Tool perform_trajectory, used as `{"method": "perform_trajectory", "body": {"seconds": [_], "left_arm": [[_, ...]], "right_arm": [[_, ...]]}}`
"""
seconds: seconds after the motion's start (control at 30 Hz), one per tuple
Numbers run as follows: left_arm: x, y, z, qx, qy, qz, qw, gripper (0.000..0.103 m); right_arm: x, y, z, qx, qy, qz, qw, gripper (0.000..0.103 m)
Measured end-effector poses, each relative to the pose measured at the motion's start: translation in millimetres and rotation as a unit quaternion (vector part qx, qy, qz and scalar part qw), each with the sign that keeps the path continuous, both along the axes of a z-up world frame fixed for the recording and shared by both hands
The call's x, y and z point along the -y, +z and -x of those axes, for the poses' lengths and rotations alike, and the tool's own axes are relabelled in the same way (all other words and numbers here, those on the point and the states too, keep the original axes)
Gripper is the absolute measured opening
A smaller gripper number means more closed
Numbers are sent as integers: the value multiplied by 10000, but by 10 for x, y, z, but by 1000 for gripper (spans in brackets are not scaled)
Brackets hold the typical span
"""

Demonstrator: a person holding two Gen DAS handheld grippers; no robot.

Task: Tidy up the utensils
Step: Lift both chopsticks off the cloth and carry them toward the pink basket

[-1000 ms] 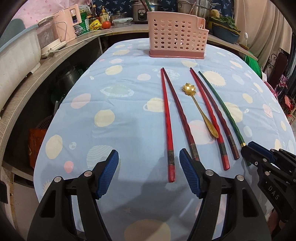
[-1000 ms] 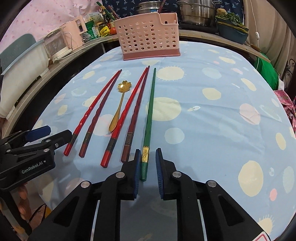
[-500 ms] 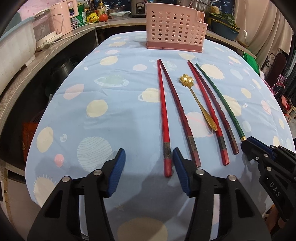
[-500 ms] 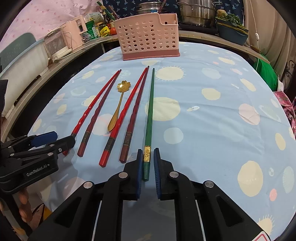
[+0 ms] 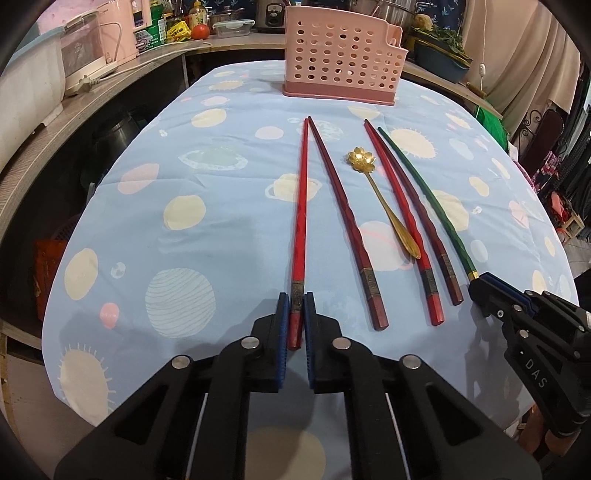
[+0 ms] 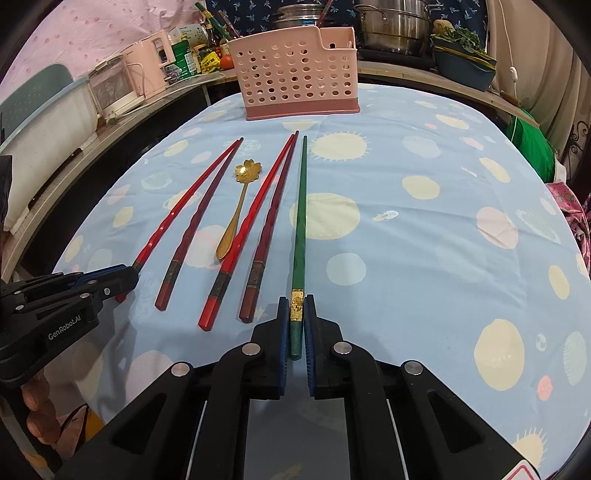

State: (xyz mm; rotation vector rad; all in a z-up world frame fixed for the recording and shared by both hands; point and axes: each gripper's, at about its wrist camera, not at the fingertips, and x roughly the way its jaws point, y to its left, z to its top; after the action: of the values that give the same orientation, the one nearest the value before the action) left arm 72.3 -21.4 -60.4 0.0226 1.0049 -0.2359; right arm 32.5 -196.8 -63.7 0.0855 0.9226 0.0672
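Note:
Several chopsticks and a gold flower spoon (image 5: 384, 201) lie side by side on the blue tablecloth. My left gripper (image 5: 296, 300) is shut on the near end of the leftmost bright red chopstick (image 5: 300, 206). My right gripper (image 6: 296, 304) is shut on the near end of the green chopstick (image 6: 300, 210), the rightmost one. Both chopsticks still lie on the cloth. Between them lie dark red chopsticks (image 5: 341, 210), another red one (image 5: 400, 210) and the spoon (image 6: 236, 218). The pink perforated utensil basket (image 5: 341, 55) stands at the table's far edge, also in the right wrist view (image 6: 297, 74).
A counter (image 5: 110, 85) curves behind the table with a pink appliance (image 5: 110, 37), bottles, pots (image 6: 395, 26) and a bowl of greens (image 6: 463, 62). The table's left edge drops to dark storage below. Clothes hang at the far right.
My left gripper moved forward and right and closed on the leftmost red chopstick's end. My right gripper narrowed further onto the green chopstick. The utensils have not moved.

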Motion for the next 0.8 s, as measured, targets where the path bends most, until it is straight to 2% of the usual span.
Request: {"method": "perform_trajectory", "body": {"seconds": [0.43, 0.57, 0.8], "left_arm": [[-20, 172, 43, 133, -2, 172, 9998, 7], [-47, 296, 51, 226, 26, 260, 9994, 7], [-119, 686, 1, 558, 99, 432, 9975, 7]], "right_arm": [[42, 115, 41, 130, -37, -79, 9999, 7], [98, 276, 57, 323, -97, -121, 9994, 7], [250, 694, 58, 838, -258, -174, 9960, 7]]}}
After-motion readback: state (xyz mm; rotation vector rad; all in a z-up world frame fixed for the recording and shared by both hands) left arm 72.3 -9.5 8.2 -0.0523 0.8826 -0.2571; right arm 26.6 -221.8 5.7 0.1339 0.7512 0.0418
